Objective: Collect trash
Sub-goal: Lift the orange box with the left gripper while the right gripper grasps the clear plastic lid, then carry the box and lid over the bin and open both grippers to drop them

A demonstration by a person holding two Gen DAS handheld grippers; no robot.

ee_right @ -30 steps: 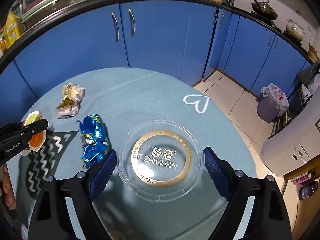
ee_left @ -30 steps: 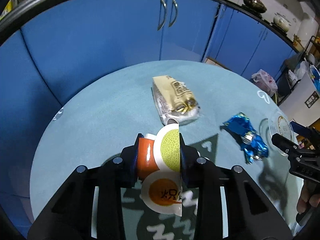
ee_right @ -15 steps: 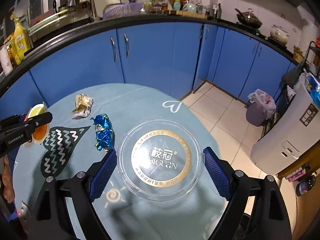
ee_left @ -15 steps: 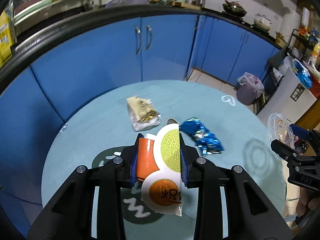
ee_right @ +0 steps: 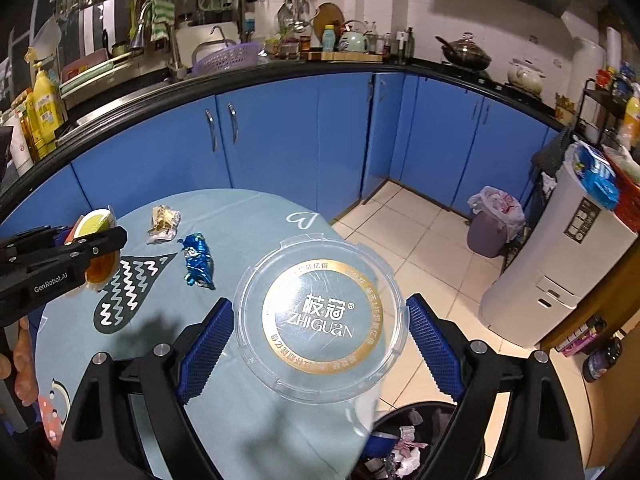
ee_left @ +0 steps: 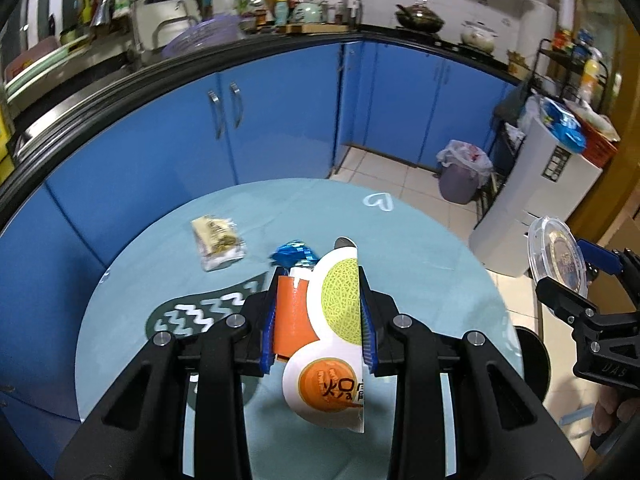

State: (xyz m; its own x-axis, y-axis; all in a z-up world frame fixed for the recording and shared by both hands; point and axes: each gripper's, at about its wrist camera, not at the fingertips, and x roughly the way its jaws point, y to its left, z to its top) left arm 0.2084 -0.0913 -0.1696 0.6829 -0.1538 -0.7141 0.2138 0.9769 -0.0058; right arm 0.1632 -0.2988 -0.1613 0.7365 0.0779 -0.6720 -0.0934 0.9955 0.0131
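My left gripper (ee_left: 318, 312) is shut on an orange and white melon-print wrapper (ee_left: 320, 328), held above the round table; it also shows in the right wrist view (ee_right: 98, 240). My right gripper (ee_right: 318, 328) is shut on a clear round plastic lid (ee_right: 320, 320) with a gold ring, held high over the table's right edge, above a black trash bin (ee_right: 404, 436). The lid shows at the right in the left wrist view (ee_left: 558, 258). A blue foil wrapper (ee_right: 197, 260) and a beige snack packet (ee_right: 162, 224) lie on the table.
The round table (ee_right: 248, 216) has a teal cloth with a dark zigzag heart. Blue cabinets (ee_right: 280, 132) curve behind it. A grey bin with a bag (ee_right: 494, 220) and a white appliance (ee_right: 560, 264) stand on the tiled floor to the right.
Both grippers have risen well above the table with their loads. The right gripper carried the lid off the table surface and out over the trash bin at the right edge.
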